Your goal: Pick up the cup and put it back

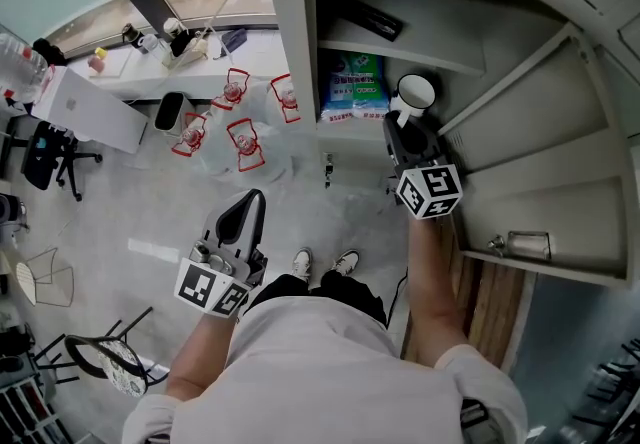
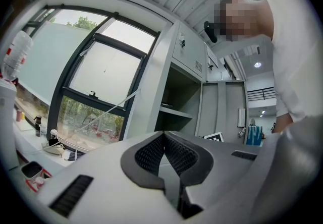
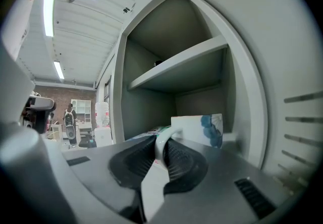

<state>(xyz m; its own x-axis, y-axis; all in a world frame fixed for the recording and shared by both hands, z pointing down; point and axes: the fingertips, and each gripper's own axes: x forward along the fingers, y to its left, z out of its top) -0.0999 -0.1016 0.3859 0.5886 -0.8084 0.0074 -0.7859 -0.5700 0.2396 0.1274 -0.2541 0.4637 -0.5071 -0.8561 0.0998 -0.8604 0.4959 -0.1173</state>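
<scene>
Two grippers are in your hands in front of an open grey cabinet. Your right gripper has its jaws narrow and closed on the handle of the white cup, the pads pressing the handle from both sides. The cup has a blue printed pattern on its side and no words you can read. It sits at the mouth of the cabinet, just beside a blue-green packet lying on a shelf. Whether its base touches that shelf cannot be told. The packet's print is too small to read. Your left gripper hangs low over the floor, jaws together at the tips with nothing between them.
</scene>
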